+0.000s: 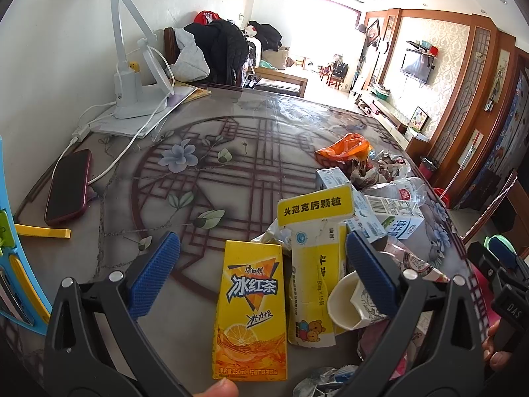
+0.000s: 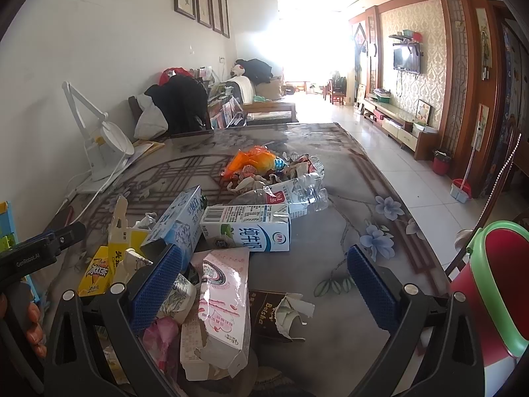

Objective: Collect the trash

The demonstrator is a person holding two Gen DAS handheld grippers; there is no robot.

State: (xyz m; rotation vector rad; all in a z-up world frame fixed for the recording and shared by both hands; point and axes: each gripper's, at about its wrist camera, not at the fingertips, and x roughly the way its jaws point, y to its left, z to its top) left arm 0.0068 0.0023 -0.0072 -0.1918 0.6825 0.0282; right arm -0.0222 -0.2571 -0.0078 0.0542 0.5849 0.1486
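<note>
Currently I have both tongs spread wide over the tabletop (image 1: pixel 231 152), neither pinching anything. My left gripper (image 1: pixel 263 274) brackets a yellow iced-tea carton (image 1: pixel 251 311), which lies flat between the blue pads without touching them. Its front reads "冰红茶" and its bottom line shows "250mL". Just beside it on the right lies a torn yellow-and-white medicine box (image 1: pixel 314 264); the yellow flap reads "头孢克肟颗粒" and cartoon bears are printed at the near end. A crushed paper cup (image 1: pixel 347 301) rests against the right pad.

My right gripper (image 2: pixel 263 274) is spread over a torn pink-and-white box (image 2: pixel 224 301); its lettering is too small to read. A dark brown wrapper (image 2: pixel 264 314) marked "Baisha" lies beside it, near the tabletop's front edge. Behind these, a milk carton (image 2: pixel 248 228) lies on its side, reading "纯牛奶" with a barcode on its upper face. A blue-and-white carton (image 2: pixel 182 221) leans to its left. A crushed clear water bottle (image 2: pixel 291 192) with a red label lies behind the milk carton, and an orange plastic bag (image 2: pixel 254 162) sits further toward the far edge.

A phone (image 1: pixel 67 187) on a white cable lies near the tabletop's left edge, and a white desk lamp (image 1: pixel 132 66) stands toward the far left corner. A red bin with a green rim (image 2: pixel 496 281) stands beside the tabletop's right edge.
</note>
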